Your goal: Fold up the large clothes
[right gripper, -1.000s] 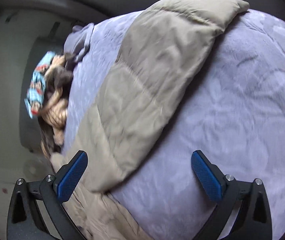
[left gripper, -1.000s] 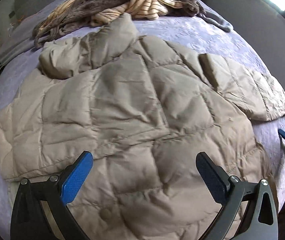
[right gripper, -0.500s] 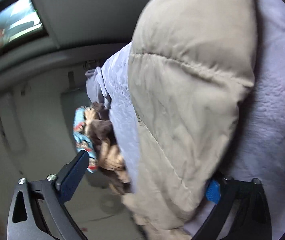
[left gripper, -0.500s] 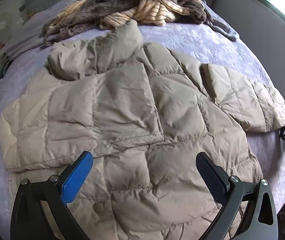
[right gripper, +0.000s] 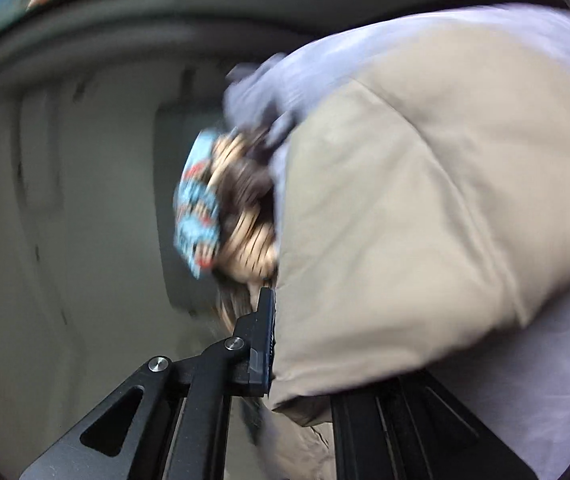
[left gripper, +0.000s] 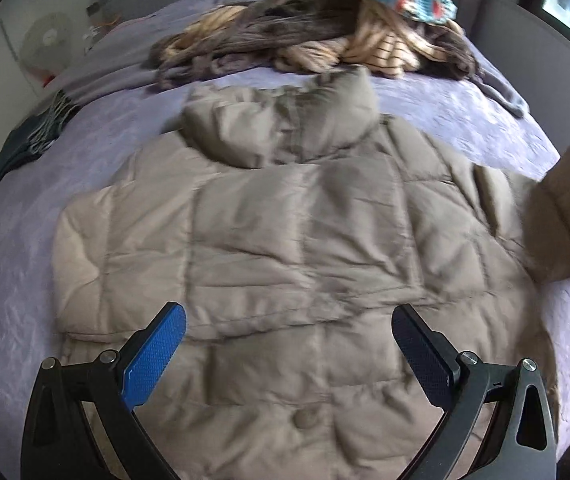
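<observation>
A beige quilted puffer jacket (left gripper: 285,240) lies spread on the lilac bed cover (left gripper: 65,152), collar at the far side. My left gripper (left gripper: 289,344) hovers open over the jacket's lower half with nothing between its blue pads. The jacket's right sleeve (left gripper: 561,220) is raised off the bed at the right edge. In the right wrist view, that sleeve (right gripper: 425,200) fills the frame. My right gripper (right gripper: 281,332) is closing its jaws on the sleeve's end, with the fabric pinched between them and one finger hidden under it.
A pile of brown, striped and patterned clothes (left gripper: 325,32) sits beyond the collar. A dark garment (left gripper: 29,136) lies at the bed's left edge, with a white fan (left gripper: 47,40) behind it. A grey wall (right gripper: 85,200) rises past the bed.
The right gripper went from wide open to closed on the sleeve's end and lifted it off the bed. The left gripper moved so the collar now sits centred, and stayed open.
</observation>
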`<state>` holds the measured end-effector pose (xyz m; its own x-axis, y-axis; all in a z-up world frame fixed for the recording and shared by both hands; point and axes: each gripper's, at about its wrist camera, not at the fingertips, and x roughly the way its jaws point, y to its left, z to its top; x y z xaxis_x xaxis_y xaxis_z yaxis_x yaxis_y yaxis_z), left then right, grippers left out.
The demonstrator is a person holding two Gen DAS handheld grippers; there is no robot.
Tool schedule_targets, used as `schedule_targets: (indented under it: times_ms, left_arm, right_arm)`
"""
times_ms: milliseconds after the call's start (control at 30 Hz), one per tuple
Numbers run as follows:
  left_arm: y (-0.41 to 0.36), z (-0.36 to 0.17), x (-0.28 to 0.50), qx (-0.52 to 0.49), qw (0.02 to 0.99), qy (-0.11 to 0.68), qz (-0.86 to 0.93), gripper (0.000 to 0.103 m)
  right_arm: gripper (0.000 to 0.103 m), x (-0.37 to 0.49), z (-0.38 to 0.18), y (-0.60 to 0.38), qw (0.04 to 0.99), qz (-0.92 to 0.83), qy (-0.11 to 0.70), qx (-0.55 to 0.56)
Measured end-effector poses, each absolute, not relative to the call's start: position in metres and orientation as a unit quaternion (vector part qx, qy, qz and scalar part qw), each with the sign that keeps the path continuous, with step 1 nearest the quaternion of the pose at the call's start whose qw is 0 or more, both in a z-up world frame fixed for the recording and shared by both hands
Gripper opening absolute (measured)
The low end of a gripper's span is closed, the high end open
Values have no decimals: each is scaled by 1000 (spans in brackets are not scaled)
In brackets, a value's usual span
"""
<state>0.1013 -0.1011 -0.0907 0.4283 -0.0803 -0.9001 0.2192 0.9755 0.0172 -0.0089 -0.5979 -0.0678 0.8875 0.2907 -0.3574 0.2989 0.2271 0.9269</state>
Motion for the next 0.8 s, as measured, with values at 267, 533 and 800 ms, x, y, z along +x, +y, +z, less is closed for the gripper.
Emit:
schedule_targets:
  times_ms: [267,533,800]
  left_arm:
    - [-44,-111,125,52,844,530,-61,103]
    - [9,-120,142,50,845,530,-42,103]
    - [35,-121,157,44,843,533,-52,103]
  right_arm:
    - [8,94,-16,-413,858,96,362,353]
    - [8,117,-114,-268,814,105,497,283]
    - [10,119,-157,-285,759,62,533,369]
